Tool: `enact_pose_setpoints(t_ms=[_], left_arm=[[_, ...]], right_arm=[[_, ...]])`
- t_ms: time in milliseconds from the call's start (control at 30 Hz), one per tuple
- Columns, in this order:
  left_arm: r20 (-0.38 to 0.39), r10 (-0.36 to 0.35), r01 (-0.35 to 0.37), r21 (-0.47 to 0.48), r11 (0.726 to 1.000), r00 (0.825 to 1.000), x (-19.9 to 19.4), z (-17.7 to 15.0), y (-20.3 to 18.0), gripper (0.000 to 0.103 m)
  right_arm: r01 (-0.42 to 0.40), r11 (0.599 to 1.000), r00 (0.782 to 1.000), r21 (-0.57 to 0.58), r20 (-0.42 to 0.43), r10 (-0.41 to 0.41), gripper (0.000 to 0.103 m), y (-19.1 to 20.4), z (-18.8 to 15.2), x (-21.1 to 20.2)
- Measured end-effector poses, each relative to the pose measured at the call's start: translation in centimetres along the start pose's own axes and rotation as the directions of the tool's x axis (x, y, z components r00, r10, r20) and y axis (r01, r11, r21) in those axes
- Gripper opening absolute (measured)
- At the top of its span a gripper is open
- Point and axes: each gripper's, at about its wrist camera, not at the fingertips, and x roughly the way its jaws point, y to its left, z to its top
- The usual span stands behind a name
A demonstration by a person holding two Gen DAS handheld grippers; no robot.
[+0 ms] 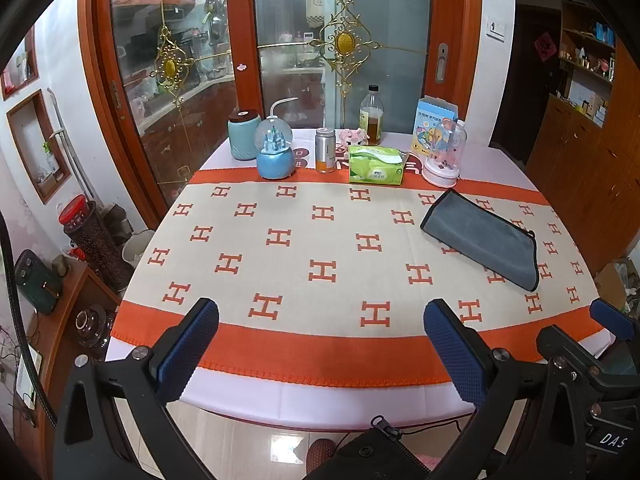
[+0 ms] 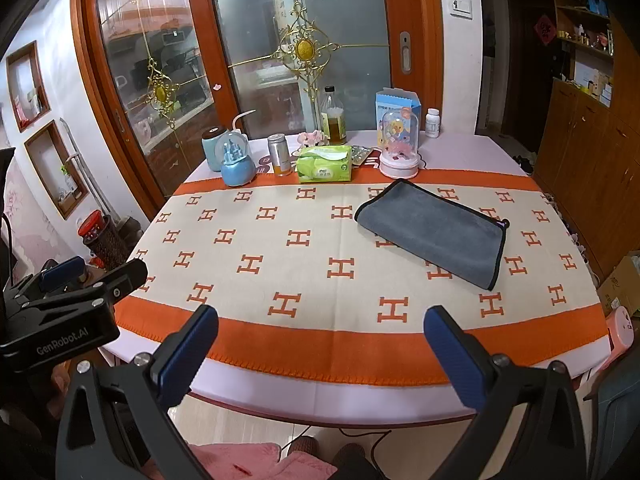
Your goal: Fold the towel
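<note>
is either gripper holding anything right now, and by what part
Nothing is held. The left gripper and right gripper are both open and empty, short of the gray towel lying on the table.

Bright indoor light, sharp focus, fisheye-bent edges.

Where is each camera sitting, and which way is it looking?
Left wrist: sits on the left gripper, off the table's near edge, facing across the table toward the glass doors; its own open fingers and the right gripper show.
Right wrist: sits on the right gripper, same direction; its open fingers and the left gripper show.
Both share the grey towel, lying folded and untouched.
</note>
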Motion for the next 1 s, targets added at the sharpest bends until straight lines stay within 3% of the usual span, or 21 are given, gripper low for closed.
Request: enact_pose_setpoints(t_ms=[1000], left_arm=[[-0.004,0.003,-0.003,0.001,1.0,1.0,0.06,0.0,0.08,0.102]], right_arm=[[-0.003,1.0,1.0,-0.005,-0.012,0.003,0.103,0.84,-0.61,0.7]])
